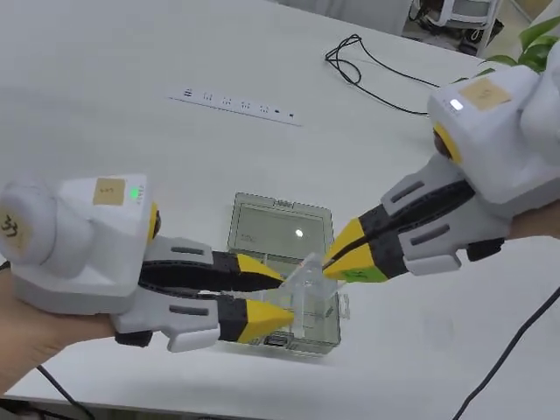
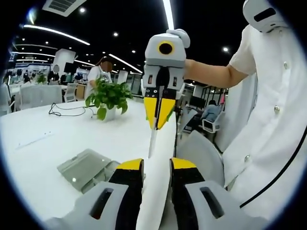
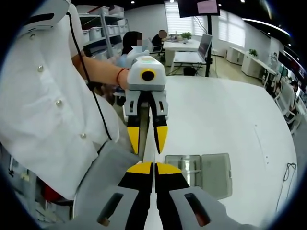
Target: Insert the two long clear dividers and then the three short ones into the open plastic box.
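A small clear plastic box (image 1: 302,331) sits near the table's front edge, its lid (image 1: 280,227) laid open behind it. My right gripper (image 1: 329,259) comes in from the right, shut on a clear divider (image 1: 306,273) held tilted just above the box. My left gripper (image 1: 276,296) reaches in from the left, open, with its two yellow fingertips on either side of the divider's near end. In the left gripper view the divider (image 2: 152,143) hangs edge-on from the right gripper (image 2: 159,125) down toward my left gripper (image 2: 157,165). The right gripper view shows the box (image 3: 192,168) beside my right gripper (image 3: 154,166).
A white power strip (image 1: 232,103) lies across the table's middle, and a black cable (image 1: 367,70) loops at the far right. A potted plant (image 2: 108,96) stands on the table's far side. The person's white shirt (image 3: 43,96) is close behind the grippers.
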`<state>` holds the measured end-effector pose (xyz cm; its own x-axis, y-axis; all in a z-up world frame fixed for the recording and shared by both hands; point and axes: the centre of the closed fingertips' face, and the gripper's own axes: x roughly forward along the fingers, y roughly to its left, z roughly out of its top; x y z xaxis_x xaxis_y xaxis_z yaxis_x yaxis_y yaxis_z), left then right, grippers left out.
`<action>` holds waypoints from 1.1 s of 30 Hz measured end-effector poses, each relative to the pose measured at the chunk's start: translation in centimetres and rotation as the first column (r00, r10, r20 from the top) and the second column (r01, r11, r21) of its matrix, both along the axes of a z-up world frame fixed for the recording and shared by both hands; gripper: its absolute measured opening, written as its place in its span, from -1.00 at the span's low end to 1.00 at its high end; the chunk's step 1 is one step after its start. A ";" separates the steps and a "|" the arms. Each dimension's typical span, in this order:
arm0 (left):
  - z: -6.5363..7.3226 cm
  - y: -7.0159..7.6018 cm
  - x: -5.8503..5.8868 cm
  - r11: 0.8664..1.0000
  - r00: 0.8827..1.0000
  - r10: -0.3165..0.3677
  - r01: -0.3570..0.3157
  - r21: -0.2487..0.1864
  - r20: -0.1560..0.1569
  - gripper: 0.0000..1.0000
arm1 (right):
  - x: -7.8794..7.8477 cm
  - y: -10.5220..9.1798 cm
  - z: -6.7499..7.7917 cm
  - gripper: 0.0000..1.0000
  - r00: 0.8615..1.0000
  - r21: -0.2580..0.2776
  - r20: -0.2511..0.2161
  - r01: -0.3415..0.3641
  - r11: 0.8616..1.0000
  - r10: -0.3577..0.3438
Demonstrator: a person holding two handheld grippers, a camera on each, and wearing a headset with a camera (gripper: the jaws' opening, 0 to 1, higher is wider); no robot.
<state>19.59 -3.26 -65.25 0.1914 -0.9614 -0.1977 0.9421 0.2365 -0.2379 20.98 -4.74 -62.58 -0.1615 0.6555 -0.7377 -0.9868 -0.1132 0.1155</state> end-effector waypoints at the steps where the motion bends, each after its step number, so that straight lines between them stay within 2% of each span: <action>1: -0.1 0.2 0.1 1.000 1.000 0.007 -0.007 0.001 -0.007 -0.57 | 0.2 0.0 -0.1 -0.95 1.000 -0.001 0.003 0.006 1.000 -0.006; 4: -0.6 0.9 0.4 0.999 0.999 0.035 -0.035 0.011 -0.026 -0.43 | 1.5 -0.3 -0.6 -0.95 0.999 -0.011 0.024 0.039 0.999 -0.039; 5: -0.8 1.3 0.6 0.999 0.997 0.052 -0.051 0.016 -0.048 -0.37 | 1.8 -0.2 -0.8 -0.95 0.998 -0.014 0.030 0.050 0.999 -0.049; 7: -1.2 1.9 1.0 0.997 0.997 0.072 -0.071 0.025 -0.041 -0.26 | 2.3 -0.2 -1.1 -0.95 0.997 -0.018 0.042 0.062 0.998 -0.061; 10: -1.7 2.6 1.3 0.995 0.995 0.091 -0.089 0.041 -0.047 -0.18 | 3.2 -0.2 -1.6 -0.95 0.996 -0.020 0.052 0.075 0.997 -0.074; 15: -2.7 3.5 1.9 0.990 0.989 0.129 -0.124 0.060 -0.073 0.06 | 4.3 0.1 -3.1 -0.95 0.994 -0.025 0.054 0.097 0.995 -0.095; 18: -3.3 4.0 2.2 0.987 0.986 0.147 -0.142 0.075 -0.074 0.18 | 4.9 0.1 -4.1 -0.95 0.993 -0.033 0.058 0.106 0.994 -0.104; 22: -4.1 4.4 2.6 0.982 0.979 0.178 -0.170 0.081 -0.104 0.44 | 5.8 0.0 -5.6 -0.95 0.992 -0.035 0.049 0.120 0.992 -0.118; 25: -4.8 4.7 2.8 0.978 0.977 0.189 -0.179 0.106 -0.095 0.54 | 6.2 0.0 -6.7 -0.95 0.991 -0.036 0.040 0.126 0.991 -0.125; 30: -5.2 4.8 3.0 0.977 0.975 0.197 -0.186 0.104 -0.103 0.62 | 6.1 0.0 -8.6 -0.95 0.991 -0.034 0.022 0.131 0.991 -0.130; 31: -5.4 4.7 2.9 0.977 0.975 0.195 -0.184 0.108 -0.105 0.65 | 6.2 -0.1 -9.5 -0.95 0.991 -0.036 0.019 0.134 0.990 -0.134; 33: -5.7 4.7 2.9 0.976 0.976 0.193 -0.181 0.121 -0.101 0.65 | 6.3 -0.1 -10.3 -0.95 0.989 -0.035 0.016 0.145 0.989 -0.144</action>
